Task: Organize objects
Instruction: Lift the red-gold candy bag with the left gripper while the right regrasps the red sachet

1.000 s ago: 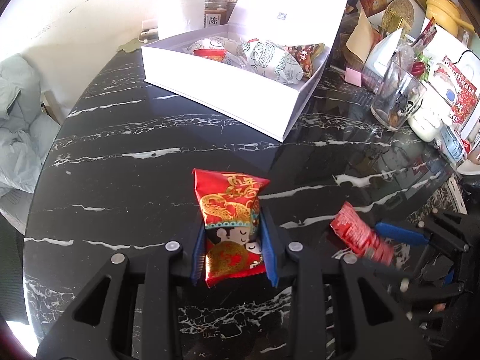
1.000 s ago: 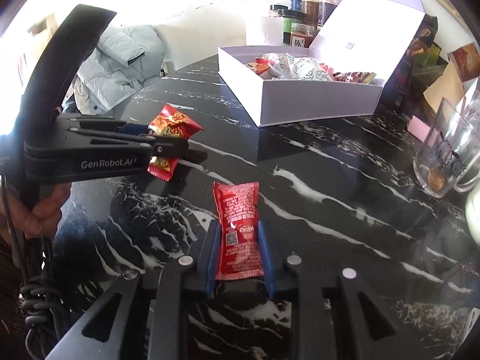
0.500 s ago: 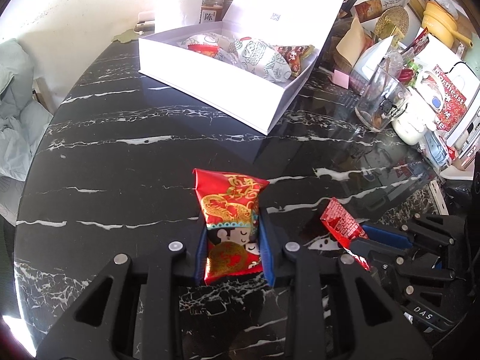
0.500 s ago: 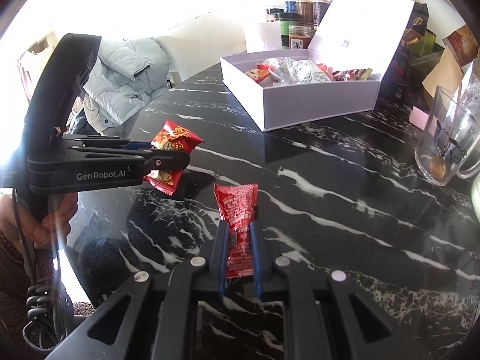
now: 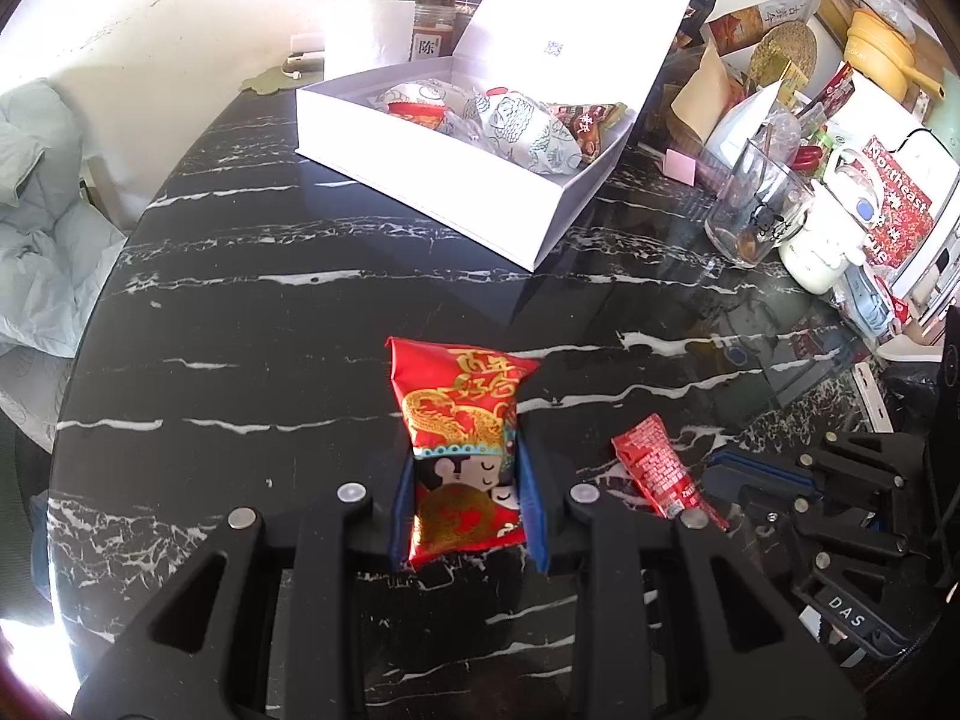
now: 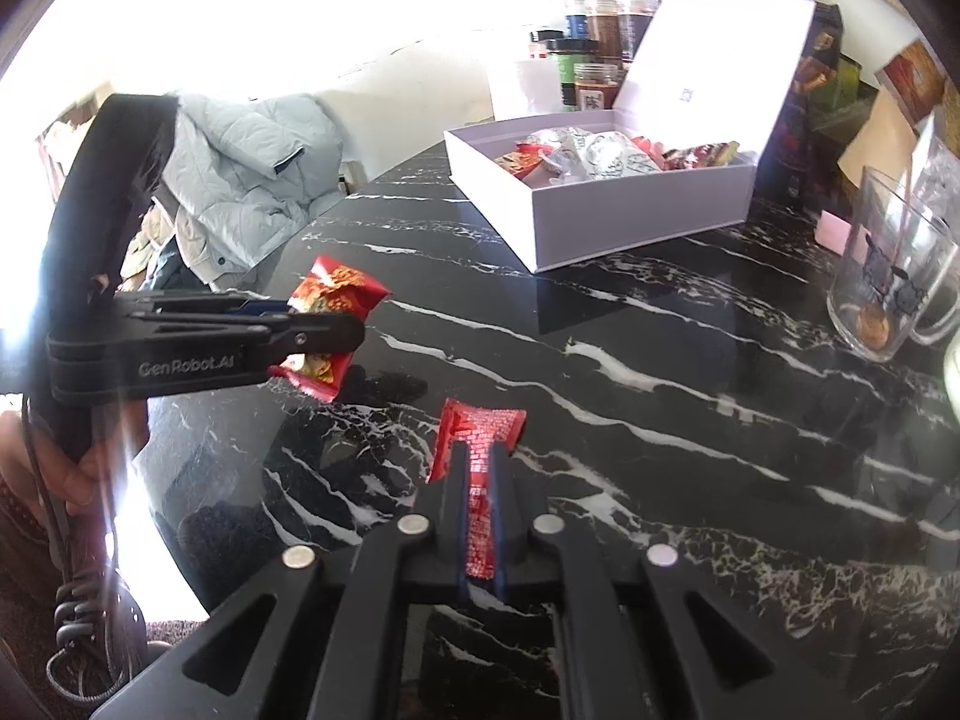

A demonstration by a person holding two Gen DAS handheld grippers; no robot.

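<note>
Table: black marble [image 5: 252, 324] with white veins, round-edged; both grippers work near its near edge.
Left gripper [image 5: 467, 501]: clenched on a red and gold snack packet [image 5: 462, 420]; blue pads press on both sides of the packet's lower half, the upper half sticks out past the fingertips.
Left gripper, other view: seen side-on from the right wrist [image 6: 336, 333], the same packet [image 6: 333, 300] is clear of the marble, a dark shadow beneath it; a hand [image 6: 66, 468] grips the handle at the left edge.
Right gripper [image 6: 480, 468]: jaws pinched tight on a narrow red sachet [image 6: 480, 438], squeezed into a thin strip between the pads, its top flaring out beyond the fingertips.
Right gripper, other view: low at the right from the left wrist [image 5: 720, 468], with the sachet [image 5: 657, 468] pointing toward the table's middle.
White box [image 5: 432, 180]: open, lid upright, toward the far edge of the table, well apart from both grippers; wrapped snacks [image 5: 528, 132] lie inside.
Glass mug [image 6: 888, 294]: near the table's right edge, right of the box.
Jars [image 6: 594, 48]: clustered behind the box at the far edge, with a white paper roll [image 5: 369, 30].
Padded jacket [image 6: 240, 174]: pale, beyond the table's left edge.
</note>
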